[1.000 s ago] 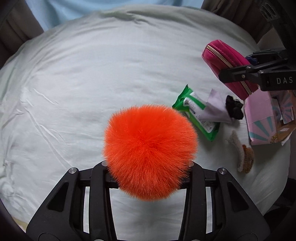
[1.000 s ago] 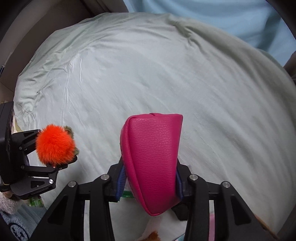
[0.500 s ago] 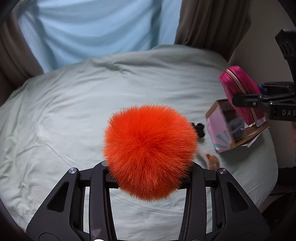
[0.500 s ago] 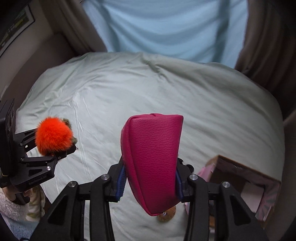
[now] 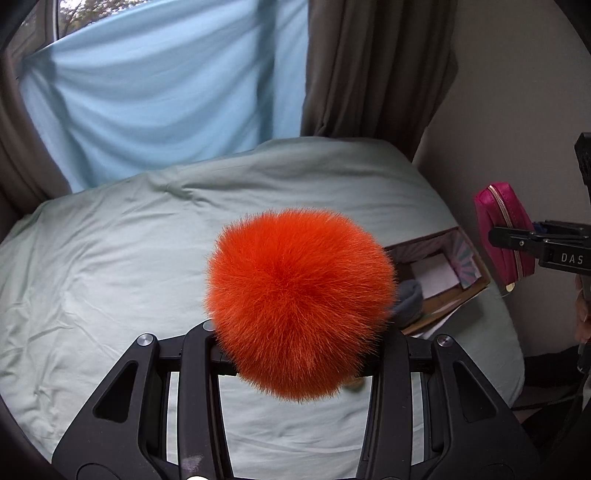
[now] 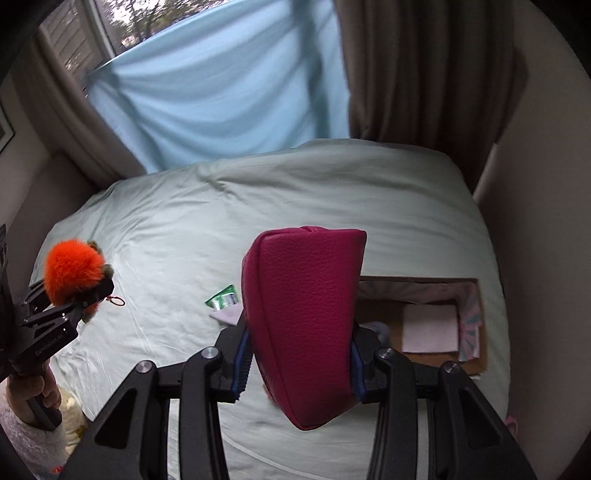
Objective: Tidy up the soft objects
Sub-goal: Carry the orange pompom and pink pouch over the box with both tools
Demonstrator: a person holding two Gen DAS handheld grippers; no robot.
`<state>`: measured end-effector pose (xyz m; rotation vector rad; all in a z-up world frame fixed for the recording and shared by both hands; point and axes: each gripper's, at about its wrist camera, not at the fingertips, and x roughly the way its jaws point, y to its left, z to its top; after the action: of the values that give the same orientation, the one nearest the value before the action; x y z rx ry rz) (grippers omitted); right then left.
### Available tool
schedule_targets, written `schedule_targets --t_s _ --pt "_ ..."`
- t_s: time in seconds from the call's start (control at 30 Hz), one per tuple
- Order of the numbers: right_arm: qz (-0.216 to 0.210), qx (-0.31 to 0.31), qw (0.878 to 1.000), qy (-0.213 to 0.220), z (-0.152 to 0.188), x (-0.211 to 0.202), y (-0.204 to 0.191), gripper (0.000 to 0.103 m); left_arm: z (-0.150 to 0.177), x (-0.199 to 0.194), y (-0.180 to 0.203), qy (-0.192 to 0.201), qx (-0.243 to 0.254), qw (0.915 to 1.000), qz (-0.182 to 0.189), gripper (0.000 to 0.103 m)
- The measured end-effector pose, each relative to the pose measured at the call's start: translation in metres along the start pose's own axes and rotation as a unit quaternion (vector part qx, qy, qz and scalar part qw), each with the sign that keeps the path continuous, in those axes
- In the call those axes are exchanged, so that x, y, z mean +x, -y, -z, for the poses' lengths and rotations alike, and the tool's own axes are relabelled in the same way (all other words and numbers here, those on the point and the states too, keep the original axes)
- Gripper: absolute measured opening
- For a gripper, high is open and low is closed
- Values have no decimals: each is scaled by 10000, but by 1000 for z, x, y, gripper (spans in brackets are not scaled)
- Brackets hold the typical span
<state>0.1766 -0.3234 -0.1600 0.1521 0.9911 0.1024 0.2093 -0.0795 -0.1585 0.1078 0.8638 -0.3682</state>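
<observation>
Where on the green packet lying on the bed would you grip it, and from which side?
Grip the green packet by its exposed left end, coming from above. It lies flat on the bed, its other end hidden behind the pink pouch.

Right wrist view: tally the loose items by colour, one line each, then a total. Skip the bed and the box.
Orange: 1, pom-pom
Pink: 1, pouch
Green: 1, wipes packet
Lilac: 1, cloth
White: 1, folded cloth
Total: 5

Bedroom, home — bed (image 6: 295, 206) with pale green duvet ahead of the jaws; window (image 6: 122, 22) beyond it — blue sheet (image 6: 221, 85), brown curtain (image 6: 424, 74).
</observation>
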Motion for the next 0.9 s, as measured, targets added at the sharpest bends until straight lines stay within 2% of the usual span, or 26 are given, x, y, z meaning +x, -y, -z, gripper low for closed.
schedule_targets --t_s 0.2,0.4,0.6,0.9 --pt "135 407 9990 -138 6 -8 79 39 -11 27 78 -159 -55 9998 54 36" --pt "66 568 9976 -399 11 14 144 39 -11 88 153 -570 -59 9982 190 36" --pt "-136 771 9944 -714 14 53 185 39 -7 154 199 -1028 70 9942 297 36" --pt "-461 1236 9848 -1127 22 118 217 39 0 242 230 -1769 193 9830 464 36"
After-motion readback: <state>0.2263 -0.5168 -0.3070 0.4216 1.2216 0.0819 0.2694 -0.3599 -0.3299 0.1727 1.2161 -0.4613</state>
